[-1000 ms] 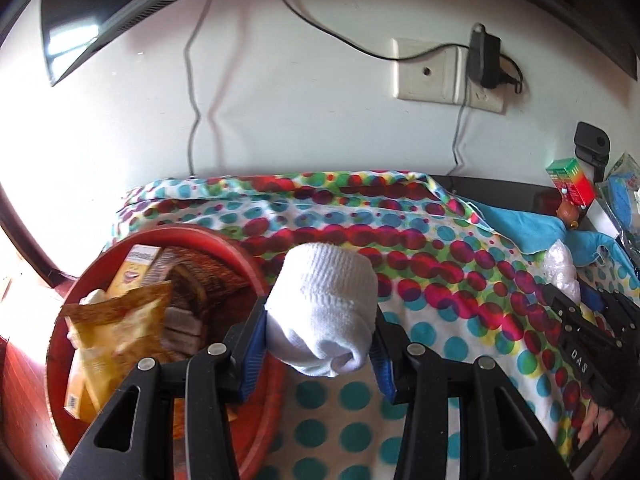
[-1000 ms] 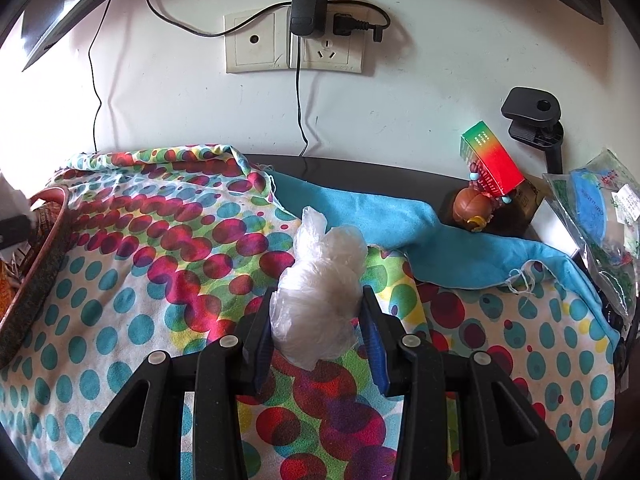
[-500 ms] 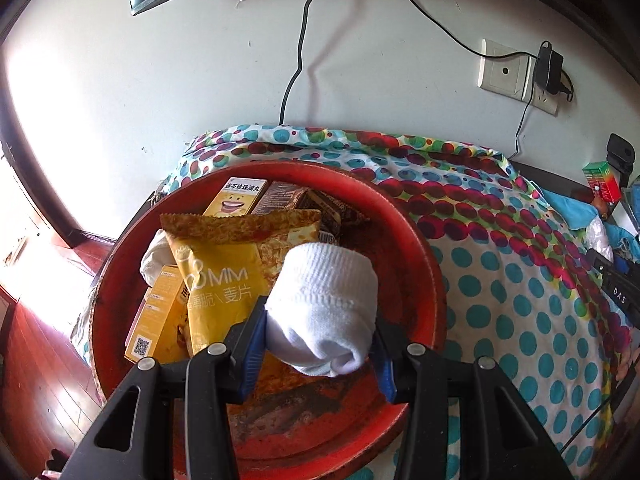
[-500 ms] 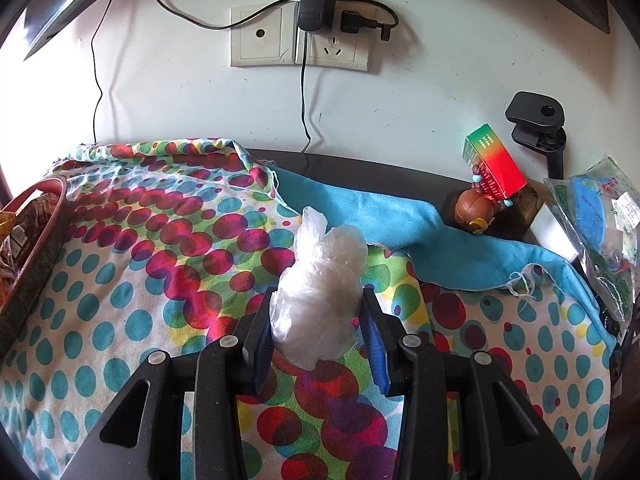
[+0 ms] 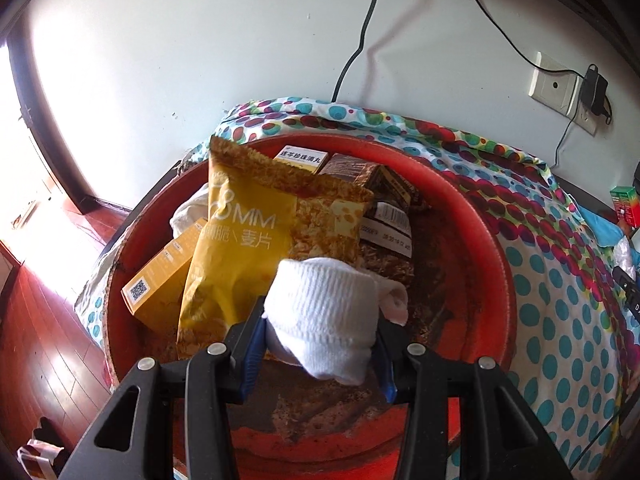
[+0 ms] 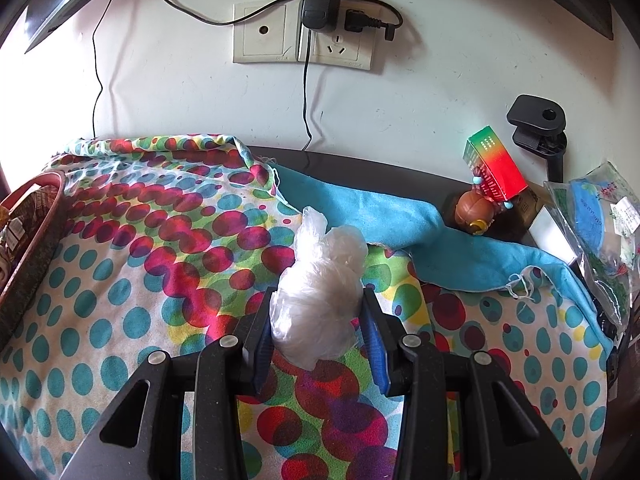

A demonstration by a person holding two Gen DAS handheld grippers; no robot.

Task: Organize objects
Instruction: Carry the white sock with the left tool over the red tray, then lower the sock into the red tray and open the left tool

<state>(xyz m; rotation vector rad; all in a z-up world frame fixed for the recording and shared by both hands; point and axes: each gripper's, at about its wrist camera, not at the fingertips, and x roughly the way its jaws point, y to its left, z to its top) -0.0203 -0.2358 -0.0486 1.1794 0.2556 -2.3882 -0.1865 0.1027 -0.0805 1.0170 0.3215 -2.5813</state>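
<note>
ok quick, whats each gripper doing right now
Left gripper: closed on a rolled white sock, over the red basket.
Right gripper: closed on a crumpled clear plastic bag, above the dotted cloth.

The left gripper (image 5: 320, 332) is pointing steeply downward, its blue-padded jaws pressing on both sides of a white sock (image 5: 324, 316) and gripping it firmly. The right gripper (image 6: 318, 332) is tilting downward too, its jaws squeezing a clear bag (image 6: 320, 296) between the pads. Both black frames are sitting level, neither rolled noticeably to one side.
</note>
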